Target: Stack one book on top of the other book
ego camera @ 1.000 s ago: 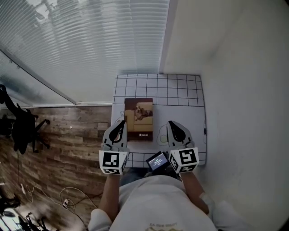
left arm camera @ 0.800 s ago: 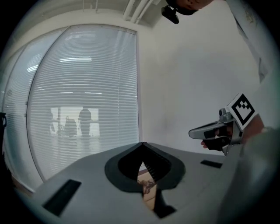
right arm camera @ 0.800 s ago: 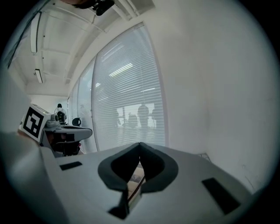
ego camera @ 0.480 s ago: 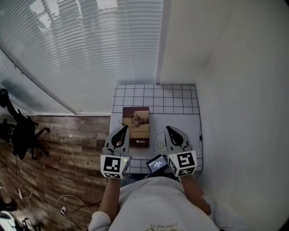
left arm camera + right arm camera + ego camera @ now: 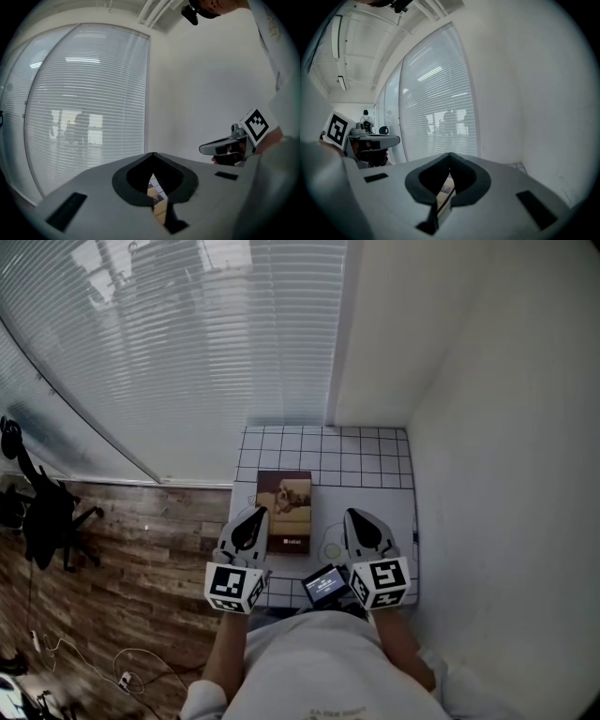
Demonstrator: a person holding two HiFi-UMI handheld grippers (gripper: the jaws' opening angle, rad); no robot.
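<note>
A book (image 5: 284,512) with a brown cover and a dog picture lies flat on the left half of the small white table (image 5: 370,465). I cannot tell whether a second book lies under it. My left gripper (image 5: 253,519) is shut and empty at the book's front left edge. To the right of the book my right gripper (image 5: 359,519) is shut and empty over bare table. In the left gripper view the closed jaws (image 5: 153,154) fill the frame and leave only a sliver of the book (image 5: 157,201) showing. The right gripper view shows its closed jaws (image 5: 450,154) the same way.
The table has a black grid at the back and stands in a corner, with a white wall (image 5: 506,474) to the right and window blinds (image 5: 187,343) behind. A small screen device (image 5: 325,583) sits at the front edge. An office chair (image 5: 47,512) stands on the wood floor to the left.
The left gripper has risen a little beside the book. The right gripper has kept still and the book has not shifted on the table.
</note>
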